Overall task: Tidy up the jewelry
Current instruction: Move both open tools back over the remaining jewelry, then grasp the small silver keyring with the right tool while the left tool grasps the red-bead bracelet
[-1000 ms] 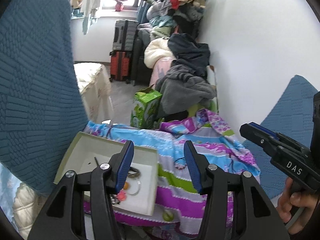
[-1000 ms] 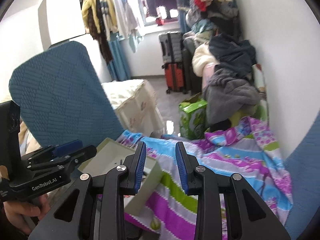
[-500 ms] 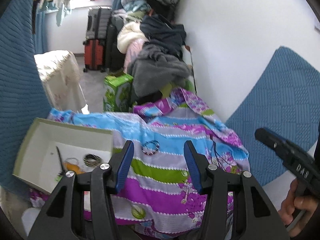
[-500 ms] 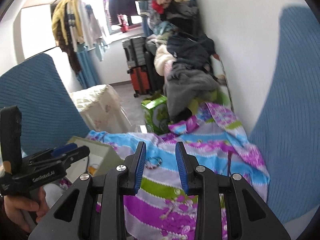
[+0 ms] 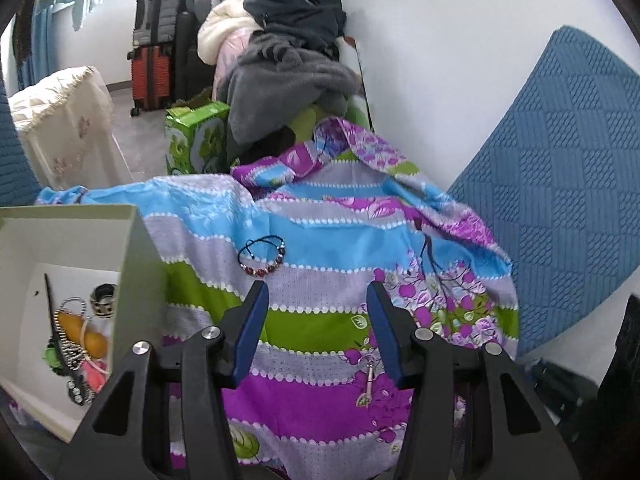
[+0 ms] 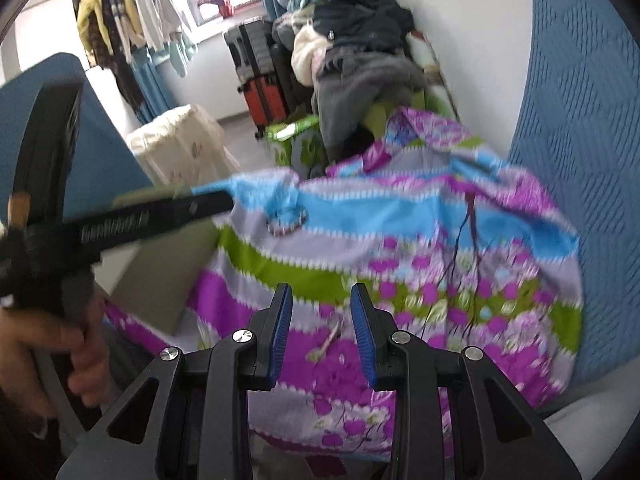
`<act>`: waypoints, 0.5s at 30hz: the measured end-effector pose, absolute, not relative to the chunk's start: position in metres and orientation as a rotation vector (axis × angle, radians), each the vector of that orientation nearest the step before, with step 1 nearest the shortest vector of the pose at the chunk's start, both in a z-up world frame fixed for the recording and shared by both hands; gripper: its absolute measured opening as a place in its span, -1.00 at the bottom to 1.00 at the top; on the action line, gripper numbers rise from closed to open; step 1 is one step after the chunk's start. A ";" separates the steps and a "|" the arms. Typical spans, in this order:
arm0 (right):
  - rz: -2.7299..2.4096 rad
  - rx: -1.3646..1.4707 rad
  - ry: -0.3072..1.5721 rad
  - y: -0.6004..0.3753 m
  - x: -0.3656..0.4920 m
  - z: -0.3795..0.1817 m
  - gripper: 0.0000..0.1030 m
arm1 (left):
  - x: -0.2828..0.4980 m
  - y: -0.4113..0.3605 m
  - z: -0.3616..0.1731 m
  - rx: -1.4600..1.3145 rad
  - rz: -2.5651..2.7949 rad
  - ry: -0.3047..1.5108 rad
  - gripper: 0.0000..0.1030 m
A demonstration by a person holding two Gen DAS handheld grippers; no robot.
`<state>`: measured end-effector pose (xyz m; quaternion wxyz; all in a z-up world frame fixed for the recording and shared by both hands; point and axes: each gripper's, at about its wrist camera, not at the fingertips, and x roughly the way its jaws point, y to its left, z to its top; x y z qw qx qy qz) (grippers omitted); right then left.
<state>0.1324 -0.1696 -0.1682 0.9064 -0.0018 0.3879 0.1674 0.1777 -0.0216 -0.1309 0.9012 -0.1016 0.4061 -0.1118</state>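
Starting at the left: the open white box (image 5: 132, 264) sits on the striped floral cloth (image 5: 320, 312) and already holds a jumble of jewelry — a beaded chain (image 5: 70, 344), a dark patterned ring (image 5: 103, 300), some orange and pink pieces. I can't separate them further.

Next over, the beaded bracelet (image 5: 262, 258) lies loose on the cloth, just beside the box's right wall and ahead of your left claw (image 5: 316, 292). Judging by its look it's light and floppy: a thin dark cord loop with red and dark beads on the near arc. The cord will slip and fold, so I'd pinch across the beaded arc, not the cord. The cloth is soft and rumpled — expect it to bunch up into the pinch if you press deep.

Left claw is about half spread, nothing between the pads, angled down at the cloth and short of the bracelet.

Further right and nearer you, a small pale pendant-like piece (image 5: 368, 380) lies on the purple stripe; the detail is too small to name. It looks thin and flat, so it's likely harder to lift off fabric.

Right claw (image 6: 320, 300) is set narrow and empty, also tilted down, with that pale piece (image 6: 330, 338) seen through its gap. That view is motion-blurred. Your left hand (image 6: 76, 344) shows gripping its handle at the frame's left edge.
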 end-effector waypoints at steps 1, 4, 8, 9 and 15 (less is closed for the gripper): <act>0.342 -0.011 0.811 -0.168 0.133 -0.175 -0.46 | 0.182 -0.023 -0.138 -0.209 -0.234 0.853 -0.02; 0.337 -0.005 0.823 -0.166 0.133 -0.188 -0.46 | 0.193 -0.024 -0.153 -0.204 -0.236 0.883 -0.12; 0.315 0.001 0.837 -0.165 0.136 -0.206 -0.46 | 0.205 -0.025 -0.170 -0.214 -0.254 0.923 -0.23; 0.312 0.007 0.848 -0.164 0.137 -0.211 -0.46 | 0.208 -0.025 -0.173 -0.213 -0.254 0.926 -0.24; 0.315 -0.012 0.887 -0.154 0.150 -0.232 -0.52 | 0.225 -0.028 -0.193 -0.206 -0.262 0.961 -0.26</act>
